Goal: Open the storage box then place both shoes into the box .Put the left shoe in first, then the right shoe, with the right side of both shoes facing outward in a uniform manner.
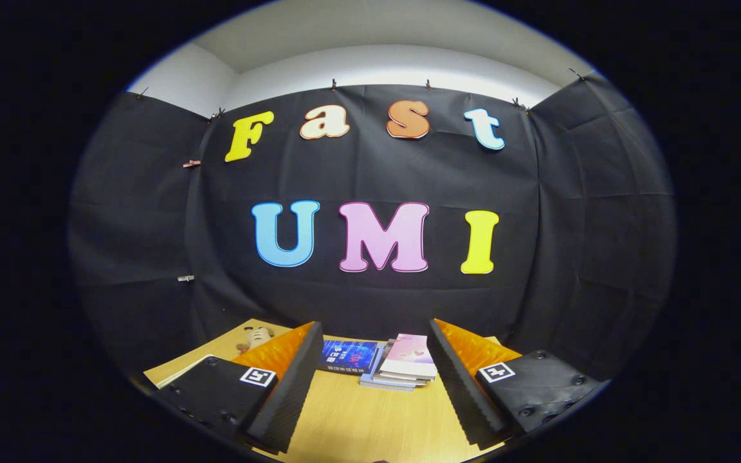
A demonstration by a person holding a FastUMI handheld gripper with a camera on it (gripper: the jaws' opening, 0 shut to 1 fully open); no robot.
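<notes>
Hovering above the wooden tabletop (370, 418), the hand-held gripper (375, 386) has its two fingers (290, 386) spread wide apart with nothing between them but bare wood. Each finger has a ribbed inner face, and a small square marker sits on the body behind each one. Beyond the fingertips, toward the far edge of the tabletop, lies a small stack of books (402, 370); the top one has a pale pink cover, and the ones beneath it stick out a little at the near side. Just beside the stack, on its left, a dark blue book (348, 355) lies flat, touching or nearly touching the stack; which of the two cannot be told. Near the far left corner of the tabletop a small plush toy (255, 337) in light brown rests on the wood, partly hidden behind the left finger. A flat pale sheet or board (174, 373) lies along the left edge of the tabletop beside the gripper's body. Behind the tabletop hangs the black cloth wall (570, 257) of the booth, held up with small clips, and above it a white wall meets the ceiling. The storage box and the shoes cannot be placed from this view
</notes>
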